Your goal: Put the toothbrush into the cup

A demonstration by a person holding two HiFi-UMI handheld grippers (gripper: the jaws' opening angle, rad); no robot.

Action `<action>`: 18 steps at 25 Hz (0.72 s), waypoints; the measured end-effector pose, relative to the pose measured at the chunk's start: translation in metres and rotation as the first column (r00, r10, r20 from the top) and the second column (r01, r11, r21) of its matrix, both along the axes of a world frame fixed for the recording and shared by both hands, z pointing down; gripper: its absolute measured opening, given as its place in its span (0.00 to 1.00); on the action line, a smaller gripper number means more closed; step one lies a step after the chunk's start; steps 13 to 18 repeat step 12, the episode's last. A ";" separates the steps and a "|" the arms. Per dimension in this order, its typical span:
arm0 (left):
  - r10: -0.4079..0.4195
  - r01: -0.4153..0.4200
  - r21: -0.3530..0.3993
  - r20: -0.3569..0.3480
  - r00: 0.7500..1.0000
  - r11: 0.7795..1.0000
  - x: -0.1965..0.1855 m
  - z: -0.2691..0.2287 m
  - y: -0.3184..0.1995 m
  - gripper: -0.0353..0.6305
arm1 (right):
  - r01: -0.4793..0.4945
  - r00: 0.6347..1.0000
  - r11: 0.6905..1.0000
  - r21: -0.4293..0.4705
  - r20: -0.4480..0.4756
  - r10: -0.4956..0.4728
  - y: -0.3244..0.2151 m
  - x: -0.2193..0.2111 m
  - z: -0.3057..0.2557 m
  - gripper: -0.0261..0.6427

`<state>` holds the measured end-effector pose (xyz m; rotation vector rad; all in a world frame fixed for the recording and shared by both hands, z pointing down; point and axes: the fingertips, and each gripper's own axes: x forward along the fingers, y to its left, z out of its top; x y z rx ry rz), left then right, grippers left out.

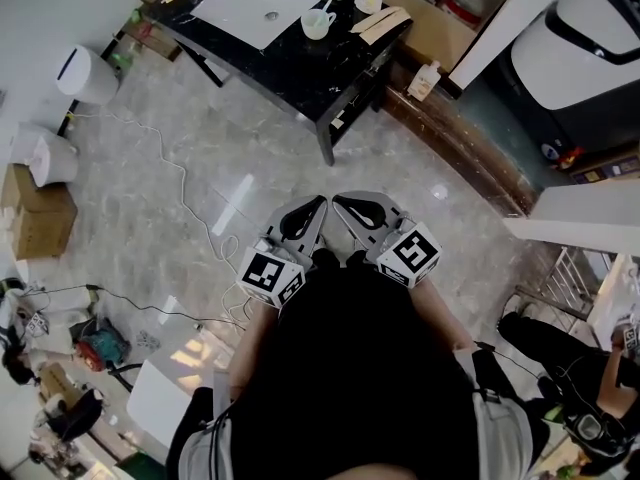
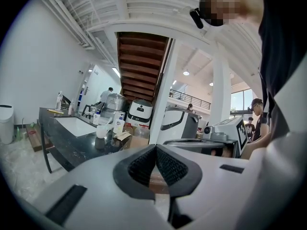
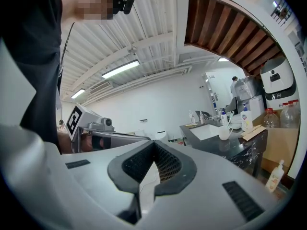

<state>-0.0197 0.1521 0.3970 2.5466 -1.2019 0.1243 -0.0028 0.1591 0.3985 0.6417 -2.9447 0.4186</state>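
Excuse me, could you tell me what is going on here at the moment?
A person stands back from the black counter, holding the left gripper and right gripper close together, both shut and empty. The white cup sits on that counter beside the sink. Nothing is being handled.

Cup [image 1: 318, 24] on table [image 1: 300, 73] — right of sink [image 1: 255, 6].

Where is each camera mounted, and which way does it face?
Head view: on the person's head, facing down at floor and black counter; left gripper, right gripper and torso show.
Left gripper view: on the left gripper, facing along its shut jaws toward the counter; torso at right.
Right gripper view: likewise on the right gripper; torso at left.
Shared: all show the cup.
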 end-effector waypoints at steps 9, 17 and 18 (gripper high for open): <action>0.000 0.000 0.012 0.005 1.000 1.000 -0.002 -0.004 0.000 0.07 | -0.007 1.000 1.000 0.014 -0.002 0.007 -0.003 0.002 -0.004 0.06; 0.000 0.000 0.015 0.007 1.000 1.000 -0.005 -0.005 0.000 0.07 | -0.010 1.000 1.000 0.016 -0.007 0.010 -0.003 0.001 -0.004 0.06; 0.000 0.000 0.015 0.007 1.000 1.000 -0.005 -0.005 0.000 0.07 | -0.010 1.000 1.000 0.016 -0.007 0.010 -0.003 0.001 -0.004 0.06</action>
